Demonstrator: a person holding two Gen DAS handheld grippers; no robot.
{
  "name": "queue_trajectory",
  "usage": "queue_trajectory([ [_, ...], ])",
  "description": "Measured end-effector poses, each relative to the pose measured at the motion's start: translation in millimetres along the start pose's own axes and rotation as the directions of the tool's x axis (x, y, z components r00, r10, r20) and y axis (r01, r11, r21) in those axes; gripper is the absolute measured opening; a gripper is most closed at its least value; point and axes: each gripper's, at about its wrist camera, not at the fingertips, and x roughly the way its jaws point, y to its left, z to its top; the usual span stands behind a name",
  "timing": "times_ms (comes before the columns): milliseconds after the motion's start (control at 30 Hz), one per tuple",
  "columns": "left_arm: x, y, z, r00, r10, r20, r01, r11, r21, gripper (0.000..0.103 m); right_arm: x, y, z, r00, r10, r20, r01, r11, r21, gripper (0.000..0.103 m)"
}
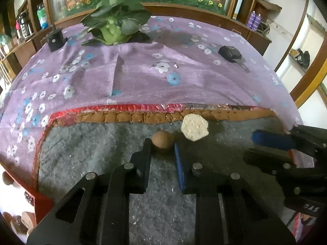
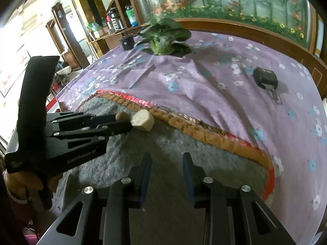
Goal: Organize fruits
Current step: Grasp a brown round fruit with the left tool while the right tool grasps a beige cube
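Left gripper (image 1: 162, 145): jaws parted, a small brown round fruit (image 1: 162, 140) seen between the fingertips on the grey felt mat (image 1: 92, 153). Right gripper (image 2: 166, 157): jaws parted, nothing held. A pale cut piece (image 1: 194, 128) is set just beside the fruit. Farther off, a leafy green vegetable (image 1: 114, 23) and a black box (image 1: 230, 53) are laid on the purple floral cloth (image 1: 143, 71).

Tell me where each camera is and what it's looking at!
Left wrist: sits on the left gripper, looking forward over the grey mat at a small brown fruit between its fingers; the right gripper pokes in.
Right wrist: sits on the right gripper, looking across the mat; the left gripper and the hand holding it show.
Both see the pale chunk, leafy vegetable and purple flowered cloth.
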Motion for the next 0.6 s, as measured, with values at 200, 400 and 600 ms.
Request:
queue_trajectory([
  [200, -22.1, 6.6, -13.0, 0.999, 0.037, 0.013, -0.036, 0.999, -0.026, 0.02, 28.8, 28.3, 21.6, 1.0, 0.018, 0.005, -0.017, 0.997, -0.082, 0.034],
  [400, -45.5, 22.9, -27.7, 0.998, 0.065, 0.026, -0.063, 0.996, -0.06, 0.02, 57.7, 35.1, 34.5, 0.999, -0.045, -0.012, 0.044, 0.993, -0.106, 0.037],
  [600, -70.5, 43.5, -43.5, 0.996, 0.068, 0.05, -0.062, 0.992, -0.112, 0.02, 41.3, 45.8, 23.8, 0.998, -0.055, -0.026, 0.051, 0.991, -0.124, 0.03],
])
